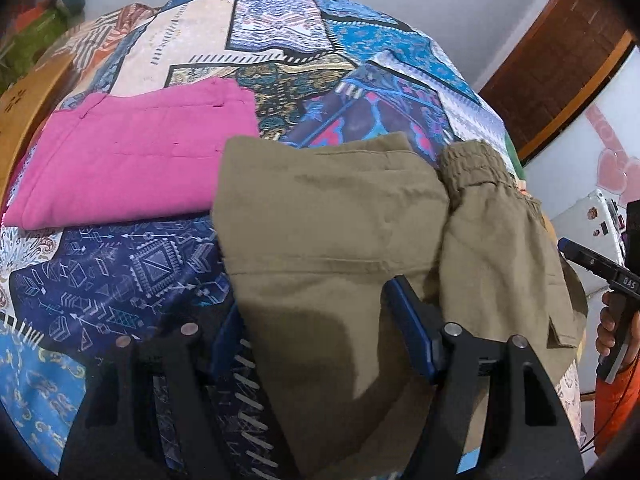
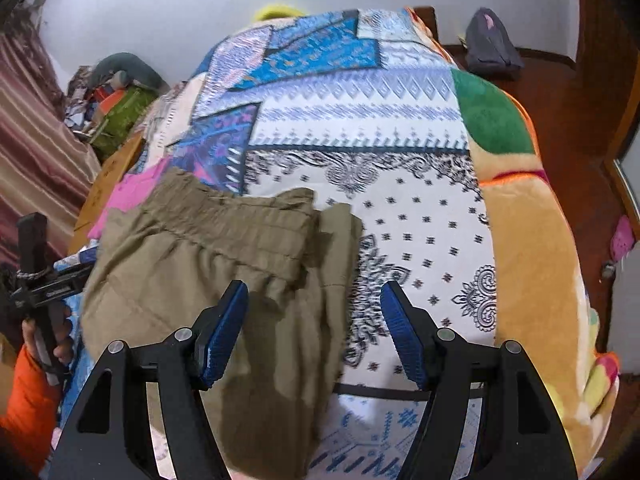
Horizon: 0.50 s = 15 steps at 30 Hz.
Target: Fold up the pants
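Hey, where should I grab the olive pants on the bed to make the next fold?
Probably the elastic waistband, which lies bunched and raised across the olive pants. Come in from the near edge with the right hand-held gripper, already open over the fabric; the gathered band gives thick layers to pinch.

Ahead of me, a patchwork-print bedspread [image 2: 360,128] covers the bed; beyond it a pale wall [image 2: 160,8], reddish wooden floor [image 2: 560,80], striped curtain [image 2: 28,128].
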{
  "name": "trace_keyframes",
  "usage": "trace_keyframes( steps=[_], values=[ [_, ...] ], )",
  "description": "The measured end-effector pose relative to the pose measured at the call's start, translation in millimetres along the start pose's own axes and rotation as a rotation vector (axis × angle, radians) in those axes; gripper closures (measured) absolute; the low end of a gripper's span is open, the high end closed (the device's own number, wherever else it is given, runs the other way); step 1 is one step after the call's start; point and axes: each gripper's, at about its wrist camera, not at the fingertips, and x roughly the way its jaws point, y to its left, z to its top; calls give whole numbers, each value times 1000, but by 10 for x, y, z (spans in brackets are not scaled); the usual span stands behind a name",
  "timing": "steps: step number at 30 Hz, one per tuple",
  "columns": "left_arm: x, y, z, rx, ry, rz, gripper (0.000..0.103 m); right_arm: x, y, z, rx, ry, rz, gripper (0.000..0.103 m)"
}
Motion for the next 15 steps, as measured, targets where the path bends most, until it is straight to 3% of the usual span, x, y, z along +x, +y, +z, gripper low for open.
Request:
trace_keyframes(
  steps=[3, 7, 10, 13, 15],
  values=[
    [-26, -86, -24, 31, -8, 17, 34, 41, 120, -10, -32, -3, 17, 38],
    [-14, -119, -10, 38, -4, 18, 34, 404, 163, 13, -81, 87, -30, 37],
    [3, -107, 5, 39, 8, -6, 35, 549, 52, 38, -83, 94, -6, 27],
    [6, -125, 20, 46, 6, -18, 43, 657, -76, 113, -53, 134, 69, 27],
    [3, -151, 36, 53, 1, -13, 56, 707, -115, 152, -38, 153, 107, 28]
  ],
)
